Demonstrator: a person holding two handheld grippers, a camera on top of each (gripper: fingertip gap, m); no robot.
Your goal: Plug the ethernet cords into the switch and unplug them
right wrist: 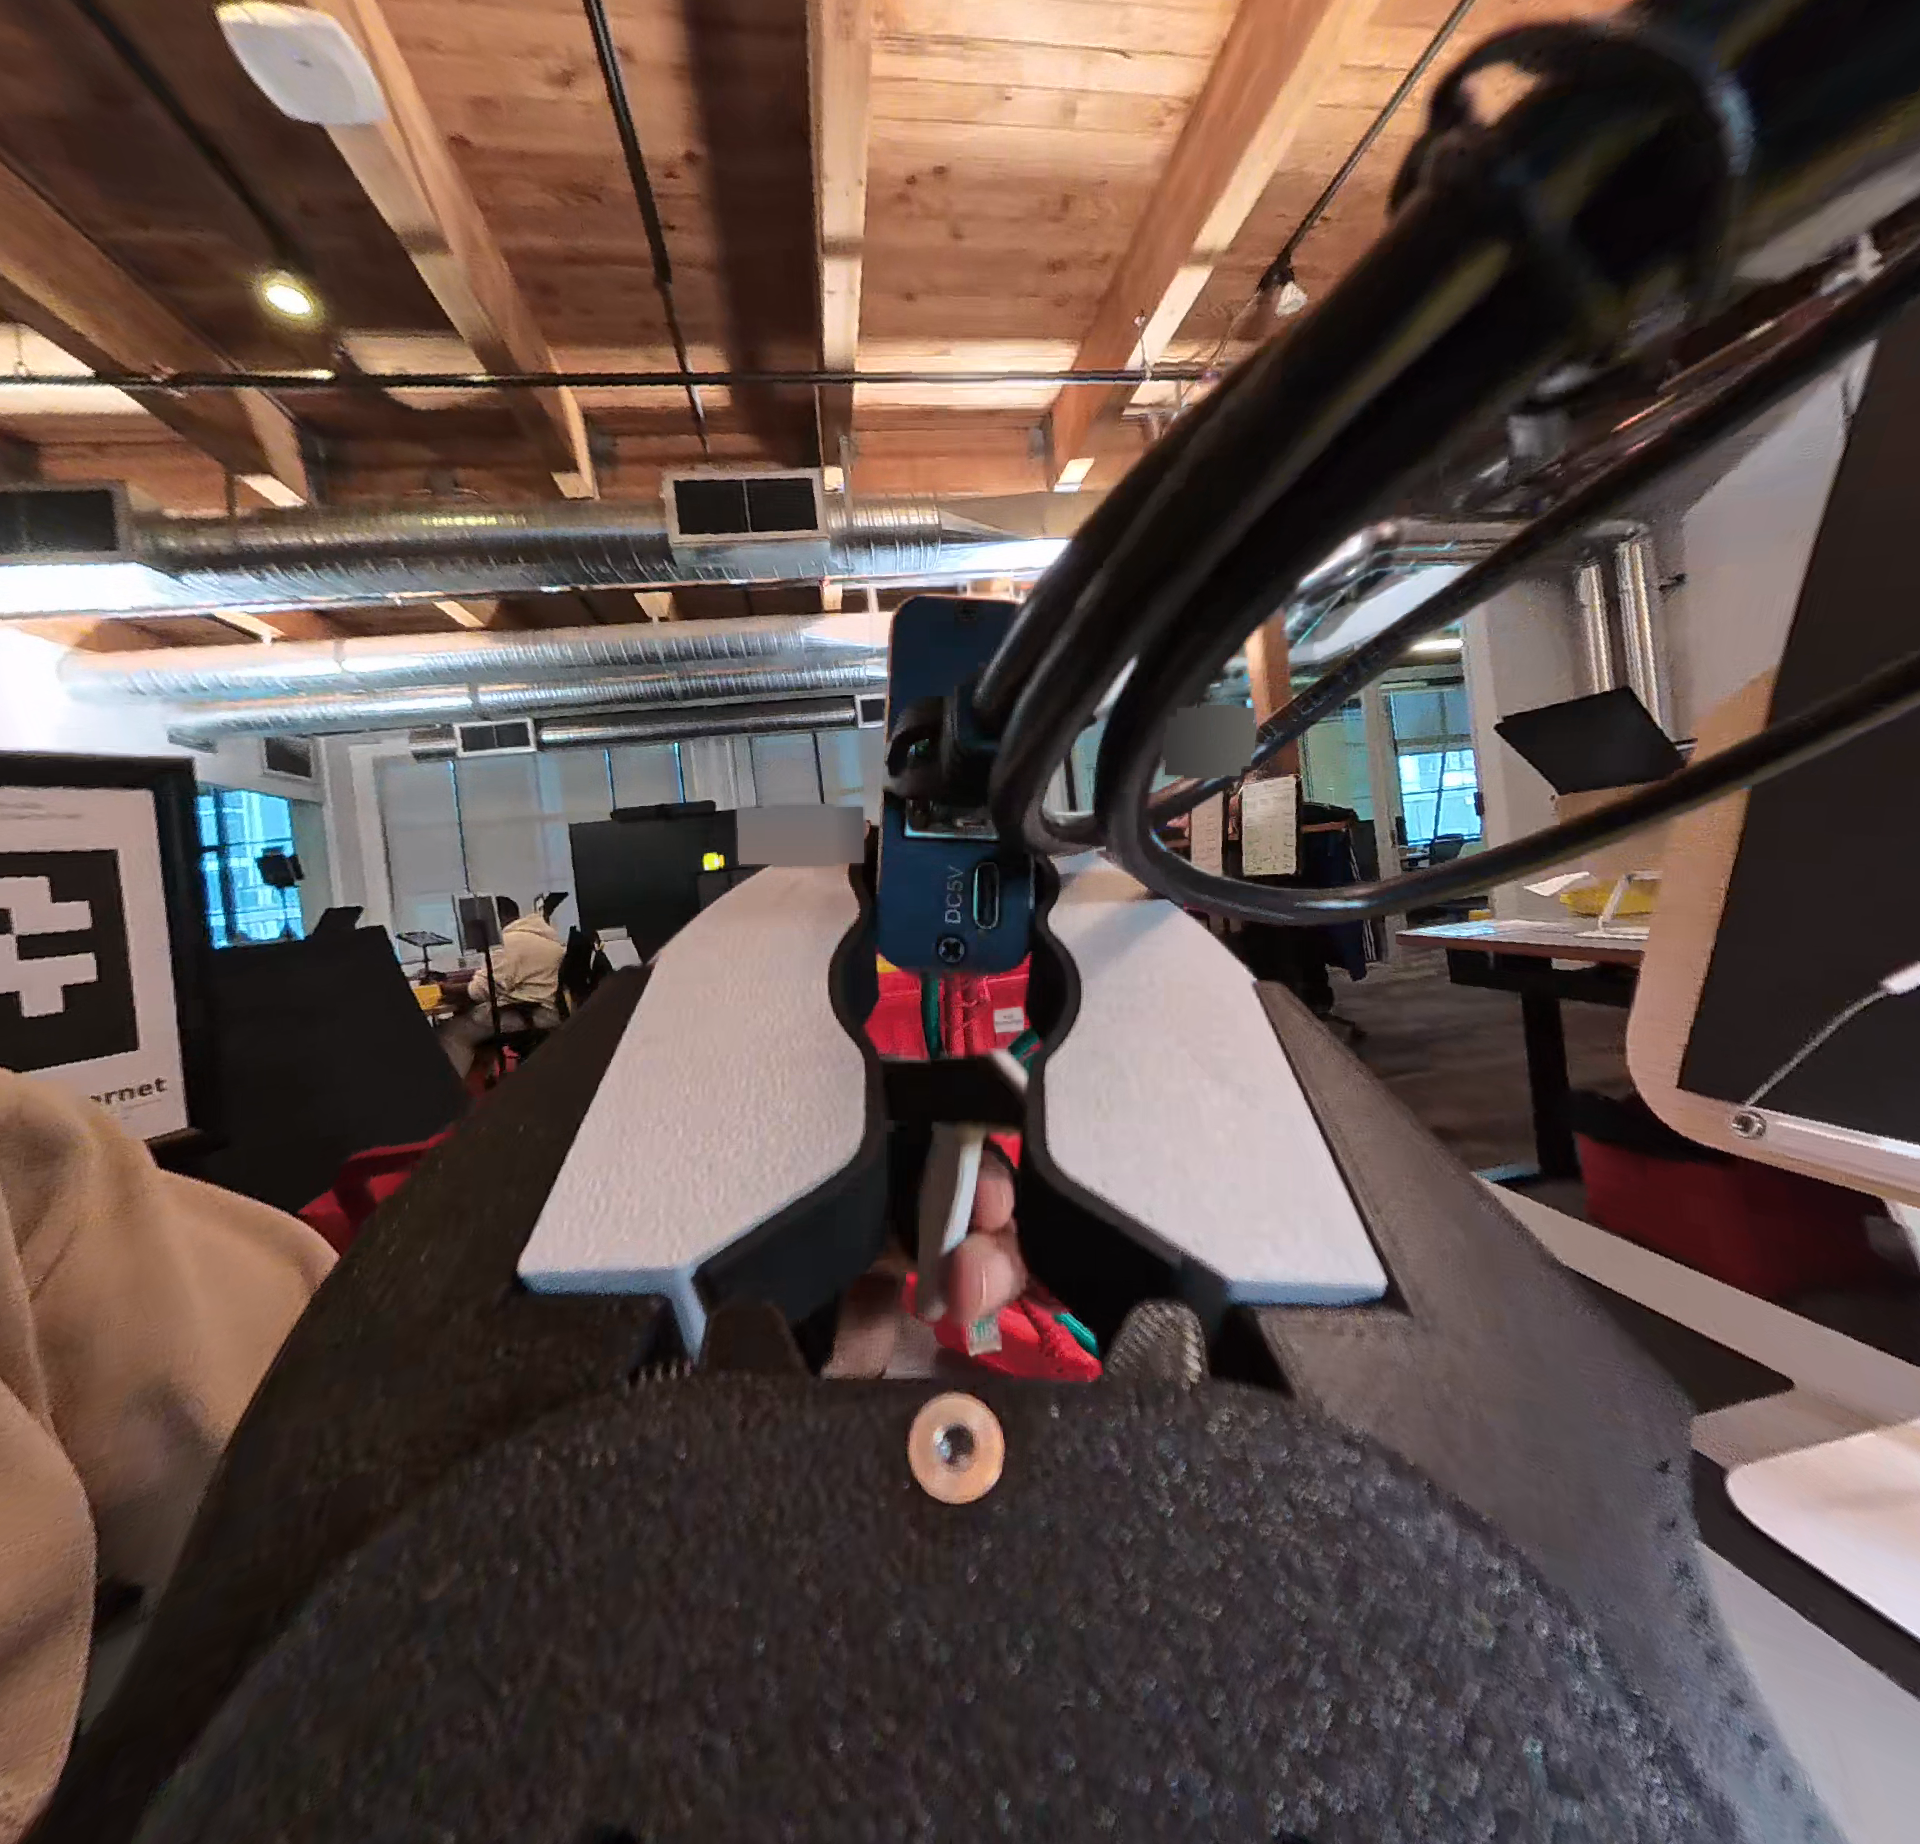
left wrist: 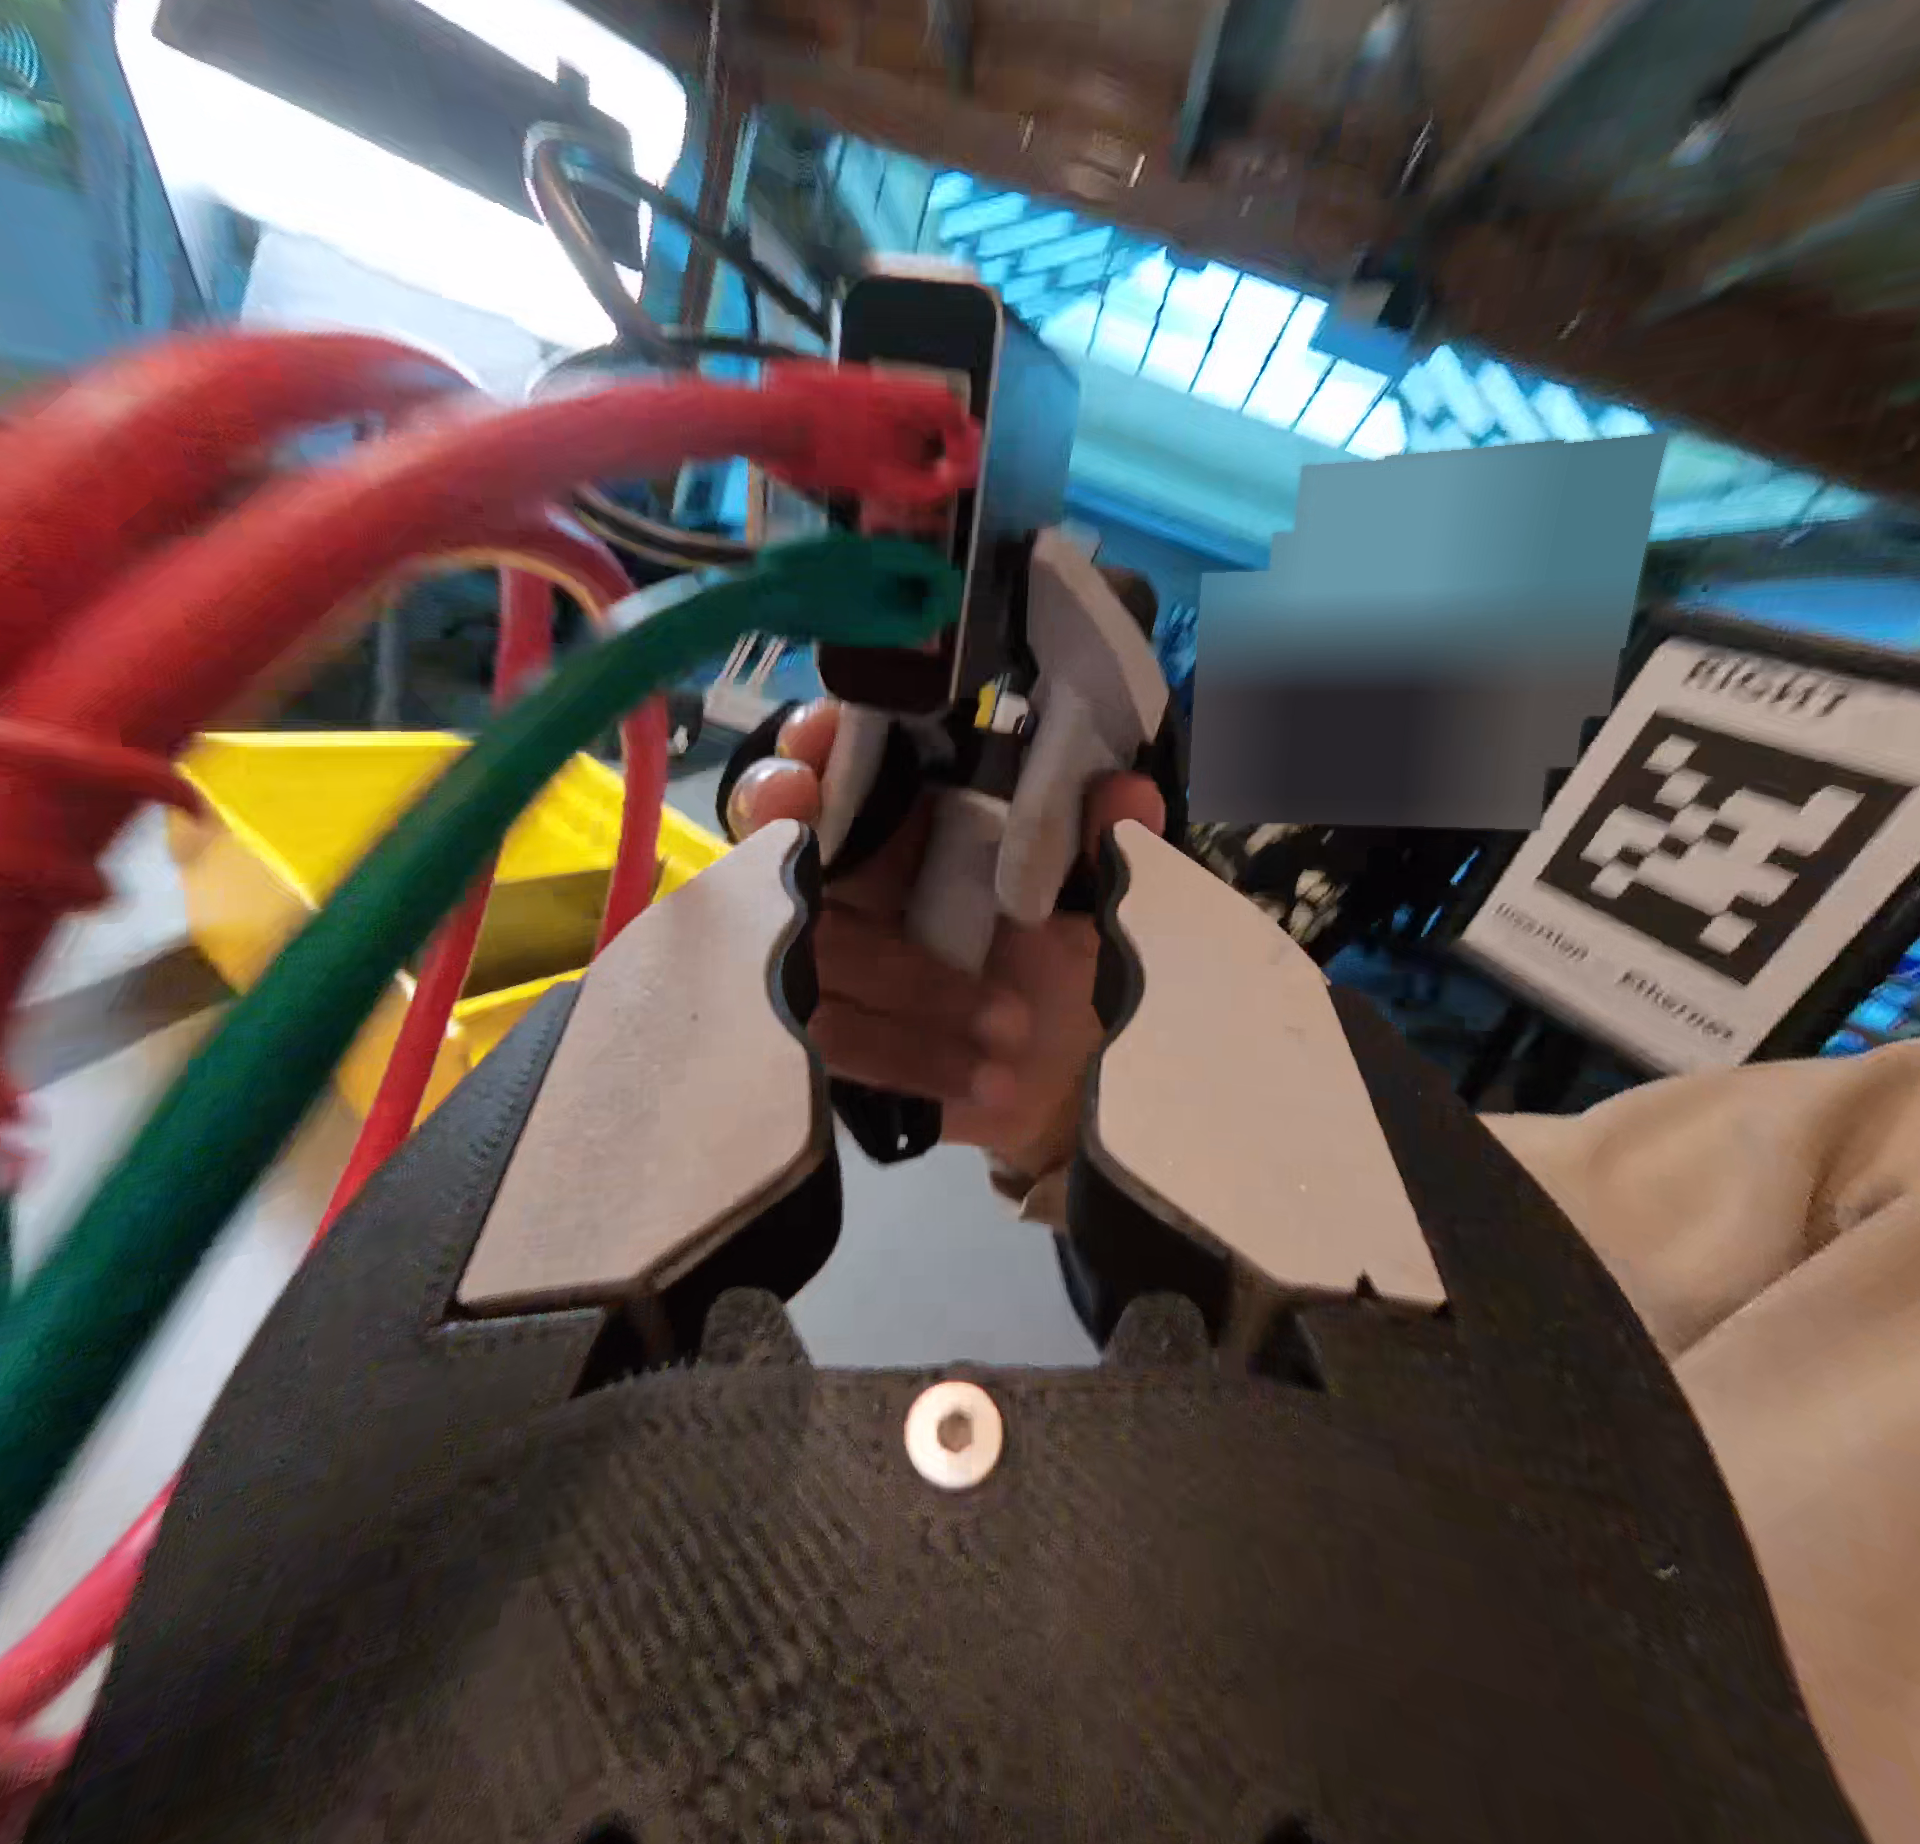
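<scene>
My right gripper (right wrist: 956,911) is shut on the lower end of the small blue switch (right wrist: 951,818) and holds it upright in the air. In the left wrist view the switch (left wrist: 914,485) stands on end with a red cord (left wrist: 883,433) and a green cord (left wrist: 862,594) plugged into its dark port face. The right gripper (left wrist: 977,714) shows there clamping the switch from below, with a hand around it. My left gripper (left wrist: 956,859) is open and empty, just short of that hand, below the switch. More red cords (left wrist: 208,412) sweep in from the left, blurred.
A black cable (right wrist: 1247,506) loops from the switch's back face up to the right. A yellow bin (left wrist: 312,818) lies left and below. A black-and-white marker board (left wrist: 1704,849) stands to the right. A beige sleeve (left wrist: 1766,1275) is close. A loose red plug (right wrist: 1018,1342) shows below.
</scene>
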